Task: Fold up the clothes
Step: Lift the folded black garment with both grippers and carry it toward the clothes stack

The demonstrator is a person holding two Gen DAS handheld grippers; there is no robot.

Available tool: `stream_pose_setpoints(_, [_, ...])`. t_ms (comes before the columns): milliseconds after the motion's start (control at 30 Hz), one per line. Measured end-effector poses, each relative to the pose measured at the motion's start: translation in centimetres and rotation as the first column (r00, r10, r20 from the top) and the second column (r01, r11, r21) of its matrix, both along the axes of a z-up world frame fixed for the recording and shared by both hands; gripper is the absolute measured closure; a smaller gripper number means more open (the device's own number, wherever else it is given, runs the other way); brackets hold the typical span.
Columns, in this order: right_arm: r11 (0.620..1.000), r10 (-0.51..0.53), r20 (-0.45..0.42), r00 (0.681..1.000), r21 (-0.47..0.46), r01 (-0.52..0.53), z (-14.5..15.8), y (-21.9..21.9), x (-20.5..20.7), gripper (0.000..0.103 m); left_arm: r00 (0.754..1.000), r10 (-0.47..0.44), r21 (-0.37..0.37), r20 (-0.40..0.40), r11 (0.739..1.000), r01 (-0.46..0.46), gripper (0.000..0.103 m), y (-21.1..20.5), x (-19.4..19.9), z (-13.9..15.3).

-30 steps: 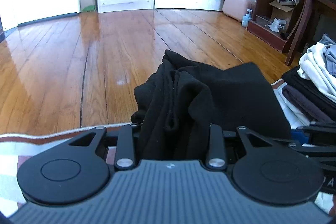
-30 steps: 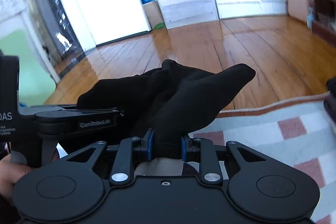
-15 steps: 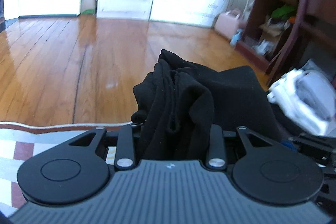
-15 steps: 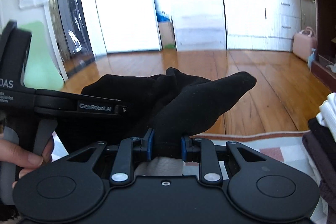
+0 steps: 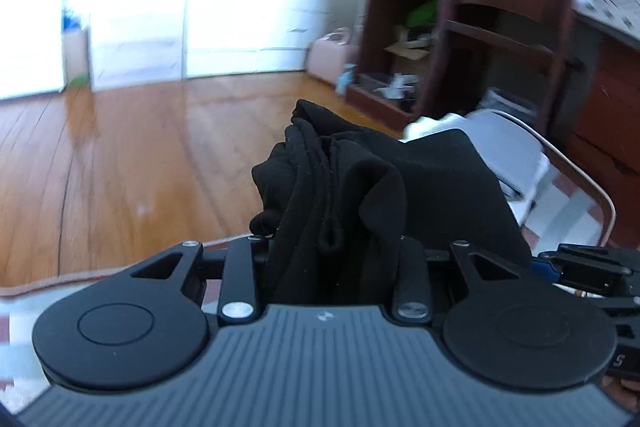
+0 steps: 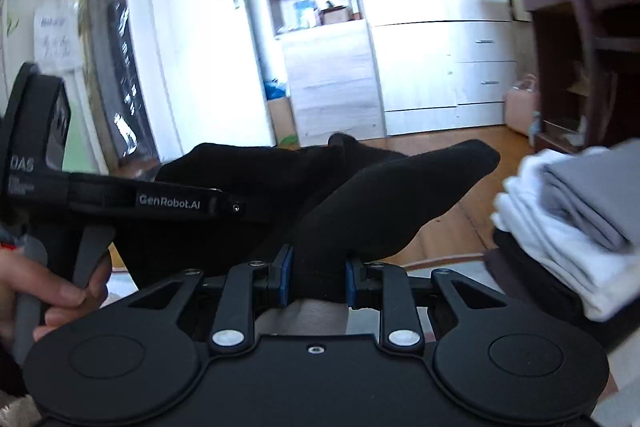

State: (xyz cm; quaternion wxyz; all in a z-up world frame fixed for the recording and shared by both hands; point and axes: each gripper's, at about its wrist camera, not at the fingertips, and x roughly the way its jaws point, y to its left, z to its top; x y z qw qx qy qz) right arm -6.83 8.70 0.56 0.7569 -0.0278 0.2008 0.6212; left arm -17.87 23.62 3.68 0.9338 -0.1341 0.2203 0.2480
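Note:
A folded black garment (image 5: 360, 195) hangs in the air between both grippers. My left gripper (image 5: 332, 259) is shut on one bunched end of it, the cloth hiding its fingertips. My right gripper (image 6: 316, 279) is shut on the other end of the black garment (image 6: 360, 211), its blue pads (image 6: 285, 275) pressed into the cloth. In the right wrist view the left gripper's body (image 6: 120, 199) shows at the left, held by a hand (image 6: 60, 299). A stack of folded clothes (image 6: 572, 219), white and grey over dark, lies at the right.
A checked rug (image 5: 568, 211) with a pale border lies under the clothes pile (image 5: 504, 147). Wooden floor (image 5: 140, 155) stretches ahead. A dark wooden chair and shelf unit (image 5: 500, 27) stand at the right, white drawers (image 6: 444, 67) and a pink case (image 5: 332, 55) behind.
Both grippers have risen and swung to the right with the black garment held between them. The pile of folded clothes and the dark chair have come closer in both views.

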Motion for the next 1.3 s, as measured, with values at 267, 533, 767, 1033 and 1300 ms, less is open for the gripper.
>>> stream_pose_setpoints(267, [0.995,-0.054,-0.132,0.99,0.073,0.064,-5.0,-2.9,3.5,0.074,0.997,-0.021,0.04,-0.08,0.999,0.024,0.071,-3.7,4.6,-2.8])
stream_pose_setpoints(533, [1.0,0.0,-0.224,0.975,-0.029,-0.006,-10.0,-1.6,6.5,0.074,0.99,-0.005,-0.101,-0.142,0.995,-0.01,0.071,-2.2,5.3,-8.4])
stream_pose_setpoints(767, [1.0,0.024,-0.137,0.99,0.007,-0.023,-9.1,-2.6,6.8,0.074,0.987,-0.014,-0.047,-0.161,0.999,0.006,0.071,-2.4,6.4,-6.6])
stream_pose_setpoints(1033, [0.994,0.0,-0.036,0.999,0.107,0.004,-2.2,-4.8,9.2,0.074,0.991,-0.112,0.014,-0.078,0.993,0.114,0.071,-2.4,9.5,-0.1])
stream_pose_setpoints(1300, [0.987,-0.095,0.099,0.991,0.143,0.08,3.6,-6.5,12.6,0.074,0.97,-0.223,0.218,-0.095,0.946,0.239,0.071,-5.4,14.2,5.0])
